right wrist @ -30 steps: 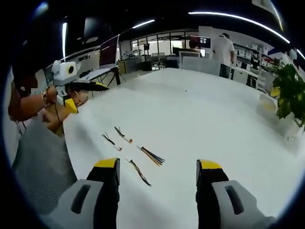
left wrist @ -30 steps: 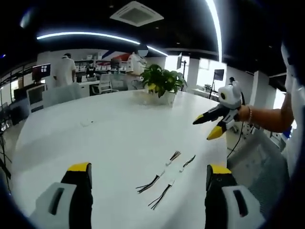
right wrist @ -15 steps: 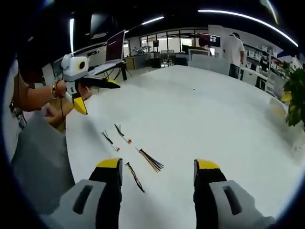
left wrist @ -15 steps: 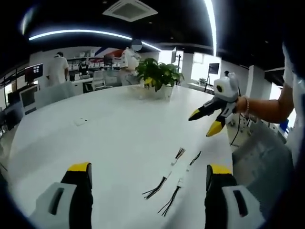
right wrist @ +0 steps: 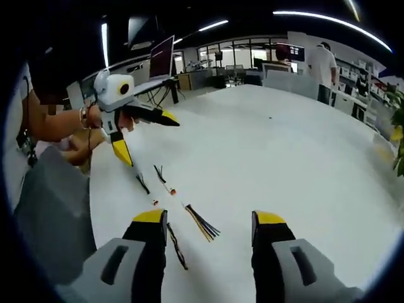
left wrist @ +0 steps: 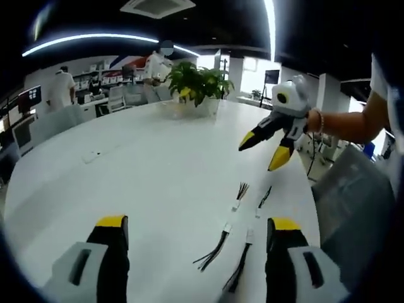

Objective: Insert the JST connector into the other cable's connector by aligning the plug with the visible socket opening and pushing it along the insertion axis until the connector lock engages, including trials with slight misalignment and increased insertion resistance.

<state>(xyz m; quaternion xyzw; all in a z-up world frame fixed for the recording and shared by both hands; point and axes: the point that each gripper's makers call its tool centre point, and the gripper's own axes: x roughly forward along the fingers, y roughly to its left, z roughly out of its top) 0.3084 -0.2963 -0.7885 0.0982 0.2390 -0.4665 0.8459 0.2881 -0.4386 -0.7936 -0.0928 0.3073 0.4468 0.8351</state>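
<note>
Two short cables lie side by side on the white table, each with thin dark wire ends and a small white connector midway. In the left gripper view the left cable and the right cable lie between my left gripper's open jaws, which hold nothing. My right gripper hangs open above the cables' far ends, held by a hand. In the right gripper view the cables lie just ahead of my right gripper's open, bare jaws. The left gripper hovers open over their far ends.
A potted plant stands at the table's far side. The table's curved edge runs close beside the cables, with the person's grey lap beyond it. A monitor on a stand and standing people are in the background.
Both hands have moved in toward the cables. Each gripper looms larger and nearer the cables in the other's view. The cables lie where they were.
</note>
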